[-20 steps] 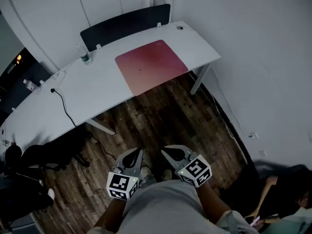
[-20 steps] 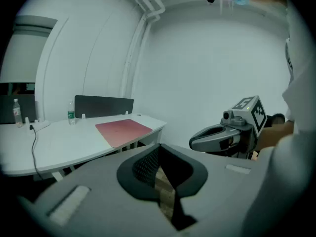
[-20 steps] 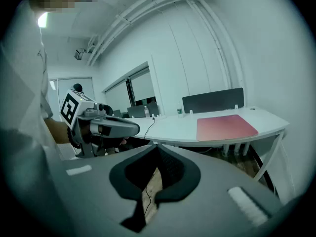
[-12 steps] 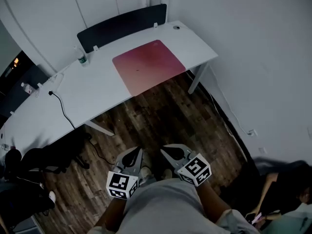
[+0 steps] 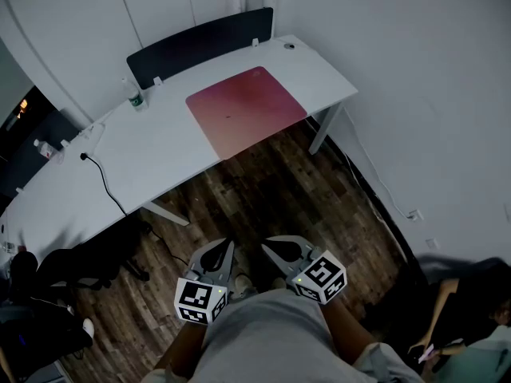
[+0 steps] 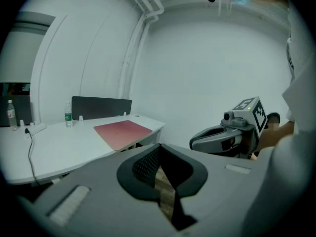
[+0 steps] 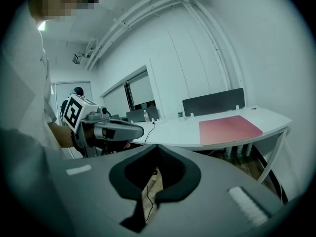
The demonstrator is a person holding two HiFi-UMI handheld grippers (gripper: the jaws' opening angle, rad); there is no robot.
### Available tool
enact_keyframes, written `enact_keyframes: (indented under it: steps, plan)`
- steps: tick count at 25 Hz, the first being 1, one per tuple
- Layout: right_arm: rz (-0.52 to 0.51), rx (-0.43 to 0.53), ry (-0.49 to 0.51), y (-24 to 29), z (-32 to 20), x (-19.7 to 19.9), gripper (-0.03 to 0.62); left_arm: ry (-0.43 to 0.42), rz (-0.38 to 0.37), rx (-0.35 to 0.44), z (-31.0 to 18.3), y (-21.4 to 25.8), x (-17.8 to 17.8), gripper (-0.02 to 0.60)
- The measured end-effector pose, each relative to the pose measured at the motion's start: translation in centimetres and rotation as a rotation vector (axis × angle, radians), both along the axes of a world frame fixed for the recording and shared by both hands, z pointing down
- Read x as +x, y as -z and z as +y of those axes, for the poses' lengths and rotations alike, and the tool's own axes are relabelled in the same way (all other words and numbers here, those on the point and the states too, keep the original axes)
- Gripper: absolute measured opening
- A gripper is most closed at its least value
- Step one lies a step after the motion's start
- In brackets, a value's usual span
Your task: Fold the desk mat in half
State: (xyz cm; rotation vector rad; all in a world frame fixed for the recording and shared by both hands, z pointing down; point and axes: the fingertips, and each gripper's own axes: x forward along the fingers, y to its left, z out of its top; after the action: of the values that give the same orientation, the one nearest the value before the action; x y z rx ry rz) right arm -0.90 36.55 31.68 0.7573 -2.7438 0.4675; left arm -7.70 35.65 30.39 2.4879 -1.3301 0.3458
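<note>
Both the left claw (image 5: 217, 262) and right claw (image 5: 281, 254) sit pressed together, empty, well short of the desk mat (image 5: 246, 108) lying flat on the bench (image 5: 144, 154); I'd step closer, then spread them at one edge.

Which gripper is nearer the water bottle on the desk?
Left. The left gripper is back from the desk, far short of the bottle; the right gripper is beside it, on the side away from the bottle.
</note>
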Motion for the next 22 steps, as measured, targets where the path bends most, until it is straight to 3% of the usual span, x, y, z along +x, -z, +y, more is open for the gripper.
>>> enact_keyframes:
  steps: [14,22]
  plan:
    - [-0.012,-0.037,-0.035,-1.4,-0.9,-1.2,0.006,-0.048,0.026,-0.022,-1.5,-0.9,-1.4,0.018]
    - [-0.009,-0.025,-0.025,-1.8,-7.7,-0.2,0.008,-0.045,0.031,-0.037,-7.9,-1.6,-0.6,0.018]
